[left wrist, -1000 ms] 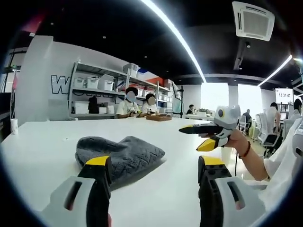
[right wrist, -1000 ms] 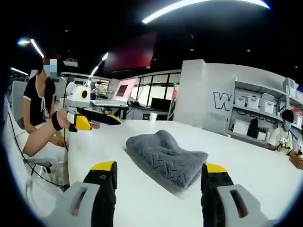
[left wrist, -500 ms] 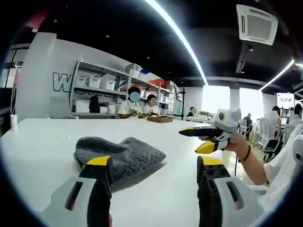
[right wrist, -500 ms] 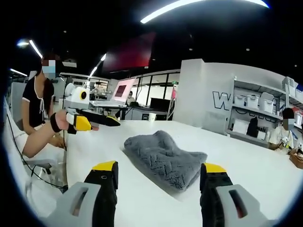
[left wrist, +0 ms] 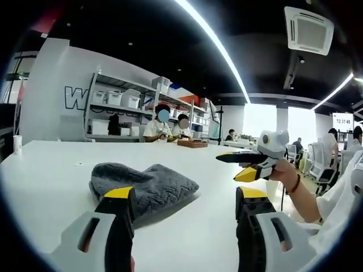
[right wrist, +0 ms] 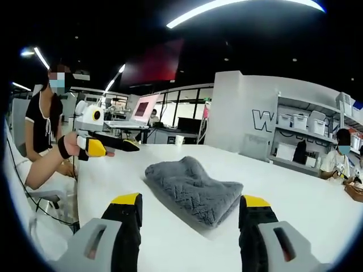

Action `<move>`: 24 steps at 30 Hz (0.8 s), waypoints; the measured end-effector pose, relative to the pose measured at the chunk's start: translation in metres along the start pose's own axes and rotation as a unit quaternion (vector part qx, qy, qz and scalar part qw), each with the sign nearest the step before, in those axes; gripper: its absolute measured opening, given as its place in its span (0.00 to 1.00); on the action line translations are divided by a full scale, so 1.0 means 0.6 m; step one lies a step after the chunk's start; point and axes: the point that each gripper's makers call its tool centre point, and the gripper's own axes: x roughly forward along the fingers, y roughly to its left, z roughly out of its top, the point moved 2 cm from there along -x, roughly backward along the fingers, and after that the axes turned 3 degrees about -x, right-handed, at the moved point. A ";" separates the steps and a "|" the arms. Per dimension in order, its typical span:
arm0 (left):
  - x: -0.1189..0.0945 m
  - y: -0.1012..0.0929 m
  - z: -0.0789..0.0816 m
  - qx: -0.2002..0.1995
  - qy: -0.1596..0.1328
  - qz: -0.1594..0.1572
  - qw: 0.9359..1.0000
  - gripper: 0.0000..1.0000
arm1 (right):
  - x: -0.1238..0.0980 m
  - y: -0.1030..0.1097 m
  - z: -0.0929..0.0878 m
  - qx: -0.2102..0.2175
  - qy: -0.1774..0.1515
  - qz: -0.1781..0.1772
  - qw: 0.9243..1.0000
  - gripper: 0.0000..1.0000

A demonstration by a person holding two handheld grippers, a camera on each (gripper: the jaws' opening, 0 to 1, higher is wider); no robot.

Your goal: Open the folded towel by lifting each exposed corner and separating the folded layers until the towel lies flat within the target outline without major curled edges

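**Folded towel on the counter, both tools hovering with nothing held**

The white counter spreads wide across both views, backed by a grey wall and metal shelving stacked with white bins. Seated people work at the counter's far end beside the shelving.

The grey towel lies folded in a thick bundle on the counter, its layers stacked and its ribbed weave showing on top (no corner is lifted). In the right gripper view the towel sits between and just beyond that tool's two jaws.

The left tool is held above the counter with its yellow-tipped jaws spread wide, gripping nothing; the towel is ahead of its left jaw. The right tool is likewise wide apart and holds nothing.

In the left gripper view the right tool comes in from the right, held in a hand with a bracelet, well apart from the towel
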 end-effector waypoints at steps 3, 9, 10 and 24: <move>0.002 0.006 0.001 0.001 0.001 0.004 1.000 0.71 | 0.004 -0.006 0.001 0.001 0.002 -0.002 1.000 0.66; 0.007 0.012 0.000 0.000 0.004 0.004 1.000 0.71 | 0.010 -0.012 -0.002 0.003 0.005 -0.002 1.000 0.66; 0.008 0.013 0.001 0.000 0.004 0.005 1.000 0.71 | 0.010 -0.012 -0.003 0.003 0.006 -0.002 1.000 0.66; 0.016 0.018 0.004 0.006 0.004 0.002 1.000 0.71 | 0.019 -0.019 -0.002 0.008 0.007 -0.001 1.000 0.64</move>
